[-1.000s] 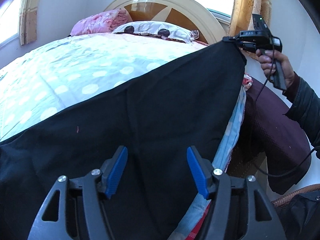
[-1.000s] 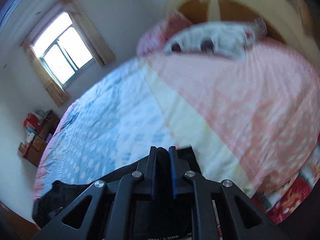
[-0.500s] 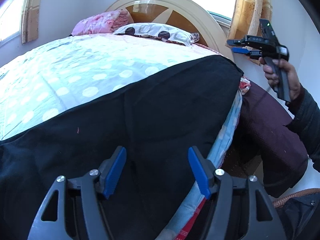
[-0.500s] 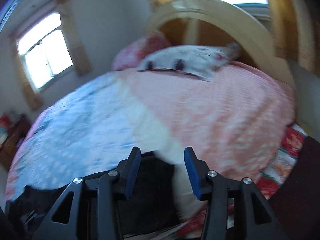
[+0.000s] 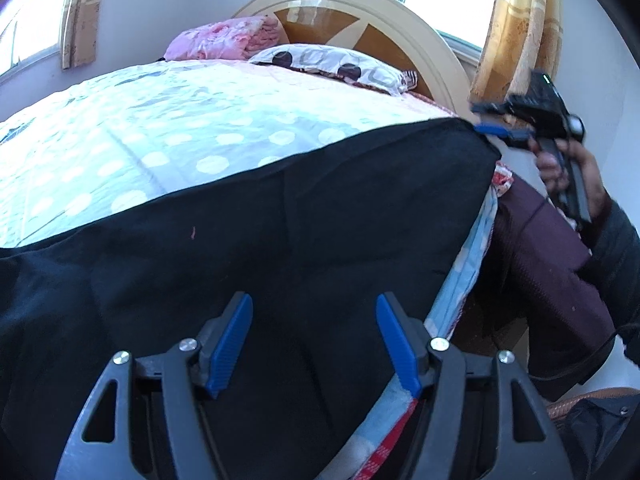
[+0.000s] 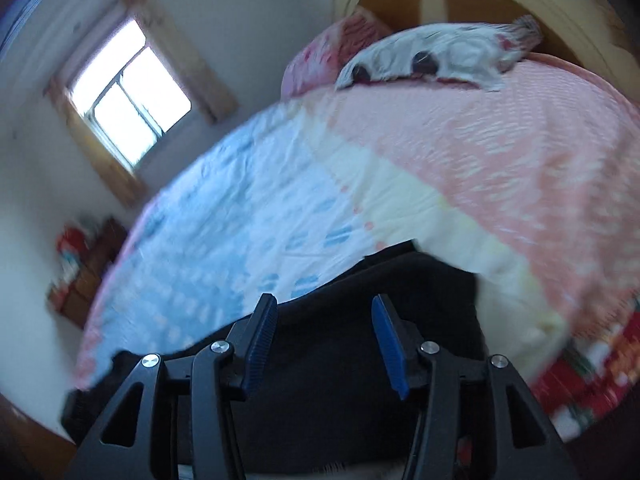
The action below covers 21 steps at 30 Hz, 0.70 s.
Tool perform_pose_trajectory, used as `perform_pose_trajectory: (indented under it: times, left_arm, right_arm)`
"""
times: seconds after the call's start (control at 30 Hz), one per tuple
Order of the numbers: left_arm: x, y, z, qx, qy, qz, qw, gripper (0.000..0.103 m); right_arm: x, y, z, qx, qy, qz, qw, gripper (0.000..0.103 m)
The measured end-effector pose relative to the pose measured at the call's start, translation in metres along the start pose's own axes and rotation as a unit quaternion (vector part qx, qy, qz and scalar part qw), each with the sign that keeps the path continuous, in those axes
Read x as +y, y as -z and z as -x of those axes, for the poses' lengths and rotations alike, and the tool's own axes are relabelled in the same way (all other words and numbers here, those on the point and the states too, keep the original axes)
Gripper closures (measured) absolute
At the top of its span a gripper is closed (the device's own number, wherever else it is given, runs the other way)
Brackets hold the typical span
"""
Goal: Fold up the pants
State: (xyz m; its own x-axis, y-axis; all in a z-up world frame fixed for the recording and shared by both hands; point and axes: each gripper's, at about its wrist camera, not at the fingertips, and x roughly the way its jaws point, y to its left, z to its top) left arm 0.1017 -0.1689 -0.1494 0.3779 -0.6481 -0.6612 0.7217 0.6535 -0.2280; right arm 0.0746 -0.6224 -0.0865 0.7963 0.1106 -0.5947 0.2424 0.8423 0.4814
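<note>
The black pants [image 5: 280, 240] lie spread flat along the near edge of the bed. My left gripper [image 5: 314, 338] is open and empty, just above the cloth. In the left wrist view my right gripper [image 5: 490, 120] is open at the pants' far right corner; whether it touches the cloth I cannot tell. In the right wrist view the right gripper [image 6: 324, 336] is open over the black pants [image 6: 360, 360], with nothing between its blue pads.
The bed [image 5: 160, 128] has a dotted blue and pink cover. A spotted pillow [image 5: 332, 64] and a pink pillow [image 5: 224, 38] lie by the round wooden headboard [image 5: 360, 12]. A dark maroon seat [image 5: 552, 272] stands right of the bed. A window [image 6: 128, 88] is at left.
My right gripper let go of the pants' corner and opened. The lifted corner dropped onto the bed. The right gripper then came back down beside that corner. The left gripper stayed open in place.
</note>
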Motion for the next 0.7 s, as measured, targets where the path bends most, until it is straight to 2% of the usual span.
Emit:
perform_pose_trajectory:
  times: [0.07, 0.13, 0.23, 0.27, 0.37, 0.43, 0.5, 0.57, 0.63, 0.67, 0.7]
  left_arm:
    - [-0.002, -0.002, -0.001, -0.007, 0.002, -0.002, 1.0000, 0.031]
    - [-0.005, -0.005, -0.004, -0.008, 0.004, -0.006, 0.9999, 0.028]
    - [-0.009, -0.004, -0.016, 0.010, -0.018, -0.018, 0.9996, 0.028]
    - [-0.010, -0.004, -0.017, 0.011, -0.022, -0.021, 0.9995, 0.028]
    - [-0.012, -0.004, -0.012, 0.011, -0.027, -0.025, 0.9993, 0.028]
    - [-0.005, -0.005, -0.001, 0.002, -0.028, -0.014, 0.9995, 0.028]
    - [0.007, -0.004, 0.014, -0.014, -0.050, -0.006, 0.9987, 0.028]
    - [0.025, -0.001, 0.024, -0.021, -0.071, 0.012, 0.9972, 0.023]
    - [0.049, 0.009, 0.026, -0.011, -0.092, 0.046, 0.9946, 0.016]
    - [0.057, 0.012, 0.022, -0.003, -0.093, 0.056, 0.9940, 0.017]
    - [0.060, 0.016, 0.022, -0.013, -0.085, 0.055, 0.9947, 0.017]
  right_arm:
    - [-0.010, 0.011, 0.016, -0.002, 0.010, -0.024, 1.000, 0.052]
    - [-0.017, 0.026, 0.025, 0.008, -0.001, -0.041, 0.999, 0.052]
    - [-0.018, 0.038, 0.026, 0.006, -0.009, -0.042, 0.999, 0.052]
    - [-0.018, 0.041, 0.021, 0.010, 0.000, -0.039, 0.999, 0.052]
    - [-0.024, 0.044, 0.004, 0.028, 0.066, -0.049, 0.996, 0.052]
    - [-0.024, 0.046, 0.006, 0.021, 0.062, -0.050, 0.997, 0.052]
    - [-0.019, 0.048, 0.013, 0.011, 0.062, -0.038, 0.997, 0.052]
    - [-0.016, 0.052, 0.020, 0.005, 0.056, -0.040, 0.998, 0.052]
    - [-0.013, 0.061, 0.031, 0.000, 0.039, -0.051, 0.998, 0.051]
    - [-0.013, 0.064, 0.033, 0.000, 0.034, -0.055, 0.998, 0.051]
    - [-0.013, 0.066, 0.033, 0.003, 0.030, -0.059, 0.998, 0.051]
